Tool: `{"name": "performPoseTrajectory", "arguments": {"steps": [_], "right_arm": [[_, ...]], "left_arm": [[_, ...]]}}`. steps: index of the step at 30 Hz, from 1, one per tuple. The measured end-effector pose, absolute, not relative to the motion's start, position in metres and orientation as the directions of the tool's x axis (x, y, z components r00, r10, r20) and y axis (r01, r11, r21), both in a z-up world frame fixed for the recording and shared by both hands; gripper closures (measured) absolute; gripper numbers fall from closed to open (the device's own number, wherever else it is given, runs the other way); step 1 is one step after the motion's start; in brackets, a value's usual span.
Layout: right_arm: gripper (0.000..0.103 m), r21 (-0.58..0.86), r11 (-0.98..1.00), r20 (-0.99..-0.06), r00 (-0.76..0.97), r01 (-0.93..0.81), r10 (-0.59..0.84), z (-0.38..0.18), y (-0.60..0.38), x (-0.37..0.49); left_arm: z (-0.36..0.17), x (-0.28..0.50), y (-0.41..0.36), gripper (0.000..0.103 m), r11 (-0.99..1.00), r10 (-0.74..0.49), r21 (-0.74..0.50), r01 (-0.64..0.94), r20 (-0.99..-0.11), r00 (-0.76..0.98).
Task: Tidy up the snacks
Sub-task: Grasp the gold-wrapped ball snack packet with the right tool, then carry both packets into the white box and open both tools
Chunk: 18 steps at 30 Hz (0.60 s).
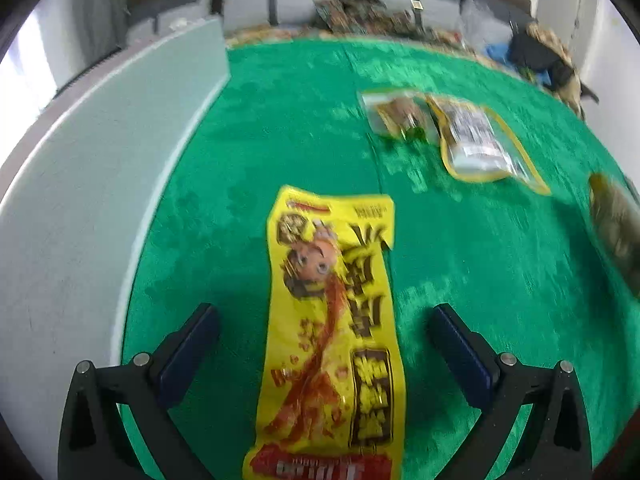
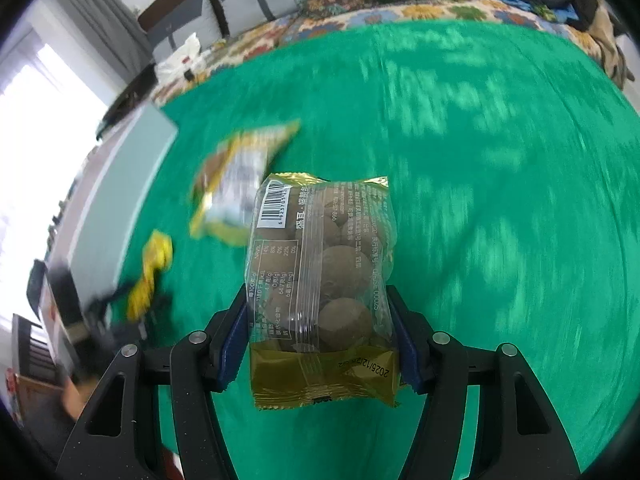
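A long yellow snack packet [image 1: 332, 320] with a cartoon face lies on the green cloth [image 1: 280, 140] between the open jaws of my left gripper [image 1: 324, 316], which is not touching it. It also shows blurred in the right wrist view [image 2: 152, 272]. My right gripper [image 2: 320, 312] is shut on a clear gold-trimmed bag of brown balls [image 2: 320, 272] and holds it above the cloth. A gold-edged packet [image 1: 480, 140] and a small clear packet [image 1: 400, 114] lie further back on the right; the gold-edged packet also shows in the right wrist view [image 2: 232, 184].
A pale grey board [image 1: 100, 160] borders the cloth on the left. Beyond the cloth is a patterned bedspread [image 2: 360, 20] with clothes and bags. The bag held by the right gripper shows at the right edge of the left wrist view [image 1: 616, 228].
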State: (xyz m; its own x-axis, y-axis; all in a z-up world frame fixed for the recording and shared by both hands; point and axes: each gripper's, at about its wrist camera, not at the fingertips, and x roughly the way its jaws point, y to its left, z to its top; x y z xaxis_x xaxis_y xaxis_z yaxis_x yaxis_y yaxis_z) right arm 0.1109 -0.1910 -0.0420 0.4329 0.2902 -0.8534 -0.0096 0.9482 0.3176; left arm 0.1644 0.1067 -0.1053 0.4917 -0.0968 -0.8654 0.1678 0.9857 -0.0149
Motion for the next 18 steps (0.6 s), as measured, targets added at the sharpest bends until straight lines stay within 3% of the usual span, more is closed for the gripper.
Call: {"name": "performPoseTrajectory", "arguments": {"steps": [1,3,4,5,6,7,18], "right_arm": [[0.038,0.308,0.951,-0.859,0.426,-0.01,0.283,-0.049,-0.188,0.103],[0.037,0.284,0.959,-0.872,0.411,-0.019,0.266,-0.059,-0.184,0.096],[0.037,0.282,0.959,-0.876,0.404,-0.014,0.263,-0.064,-0.183,0.094],[0.037,0.287,0.958,-0.877,0.401,-0.003,0.264,-0.066,-0.185,0.095],[0.037,0.295,0.955,-0.875,0.404,0.006,0.268,-0.066,-0.188,0.094],[0.038,0.315,0.949,-0.87,0.406,0.023,0.279,-0.064,-0.191,0.094],[0.038,0.57,0.817,-0.76,0.438,0.094,0.48,-0.043,-0.19,0.078]], "left_arm": [[-0.105,0.165,0.106,0.0,0.983,-0.098,-0.013,0.185,-0.884,0.456],[-0.102,0.162,0.106,0.011,0.981,-0.1,-0.014,0.196,-0.894,0.436],[-0.097,0.158,0.109,0.037,0.981,-0.103,-0.014,0.193,-0.883,0.457],[-0.093,0.155,0.11,0.049,0.98,-0.114,-0.021,0.199,-0.877,0.467],[-0.092,0.154,0.112,0.05,0.98,-0.116,-0.027,0.196,-0.881,0.458],[-0.089,0.152,0.115,0.06,0.981,-0.123,-0.035,0.191,-0.873,0.471],[-0.06,0.123,0.137,0.063,0.928,-0.364,-0.354,0.116,-0.794,0.487]]}}
